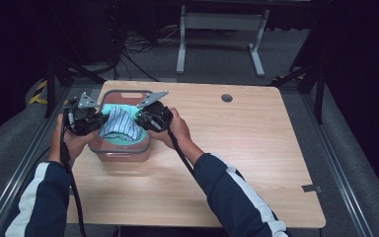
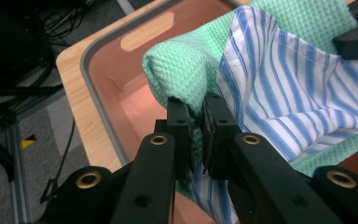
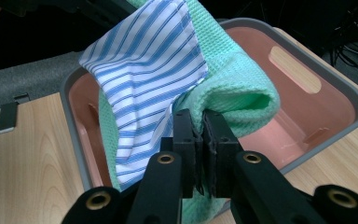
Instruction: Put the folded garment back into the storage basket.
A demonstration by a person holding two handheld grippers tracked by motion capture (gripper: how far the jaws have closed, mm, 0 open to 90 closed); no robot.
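Cloths first: one green waffle-weave towel (image 2: 182, 65) and one blue-striped white cloth (image 2: 289, 88), two pieces in all, hanging together above one pink bin (image 1: 123, 154) with a grey rim. I count two grippers on them, one bin, one table (image 1: 246, 163).

Left gripper (image 2: 196, 119): jaws pressed together, pinching a fold of the green towel with the striped cloth's edge lying against it. Right gripper (image 3: 199, 135): jaws likewise closed on the bundle where green and striped meet. In the high view both grippers sit over the bin's two sides, with the cloths slung between them and sagging into the bin's mouth.

My reading: the pair is being handled over the bin, going in or coming out, I cannot tell which.

To do it well I would keep both hands level and move them together, so the sling stays centred over the opening and no corner drapes across the grey rim. I would not ease either grip until the weight rests somewhere; the striped cloth looks thin and could slip free of the green one.
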